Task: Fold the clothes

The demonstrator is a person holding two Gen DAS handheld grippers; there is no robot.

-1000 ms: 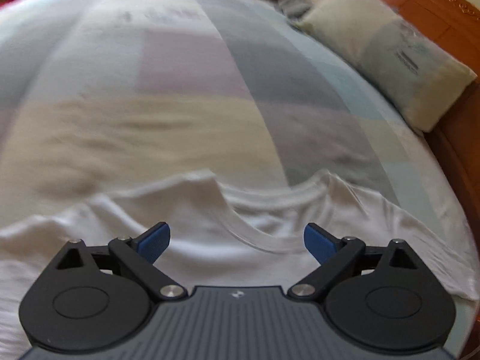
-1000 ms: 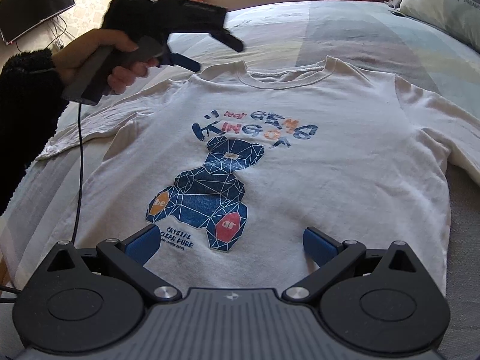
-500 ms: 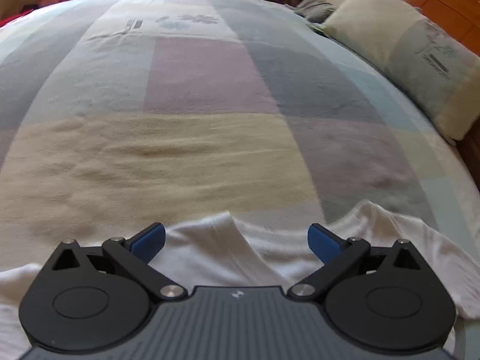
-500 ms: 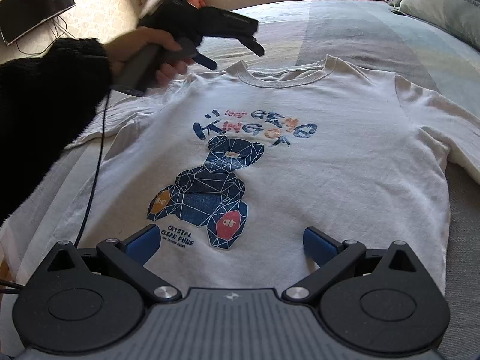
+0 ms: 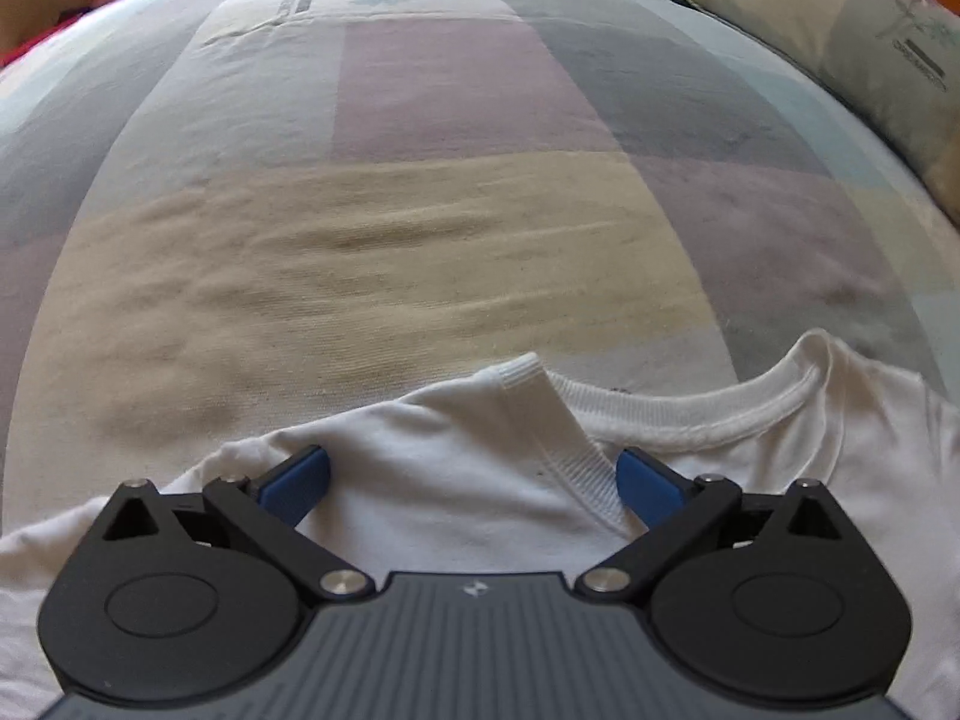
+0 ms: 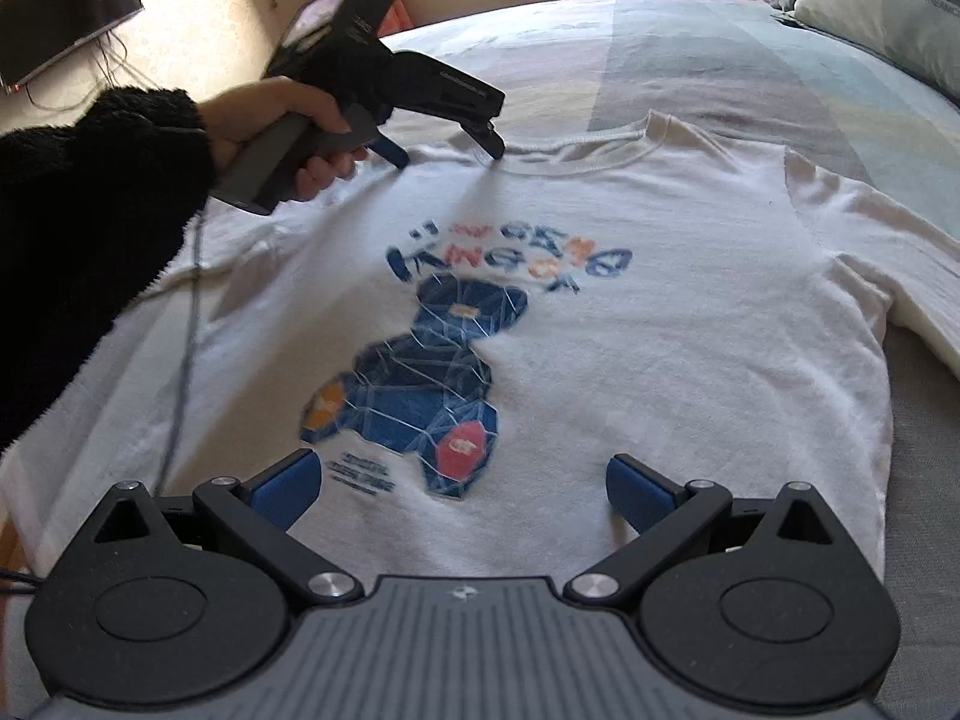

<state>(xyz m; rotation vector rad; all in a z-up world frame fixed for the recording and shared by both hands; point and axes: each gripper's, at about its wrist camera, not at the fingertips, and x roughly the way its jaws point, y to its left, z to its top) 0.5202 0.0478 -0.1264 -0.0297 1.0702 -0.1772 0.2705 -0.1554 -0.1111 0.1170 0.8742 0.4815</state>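
Both of your grippers gape wide and grip nothing; your left gripper point(image 5: 474, 477) straddles the collar point(image 5: 690, 411) of the white T-shirt point(image 6: 630, 324); your right gripper point(image 6: 459, 483) hovers over its hem; the T-shirt lies flat on the bed point(image 5: 420, 180).

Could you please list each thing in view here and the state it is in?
T-shirt: spread flat on the bed, print up, unfolded.
Collar: its left end lifted into a small peak.
Left claw: open, straddling that shoulder by the collar.
Right claw: open, over the shirt's lower part.
Pillow: lying at the bed's edge.
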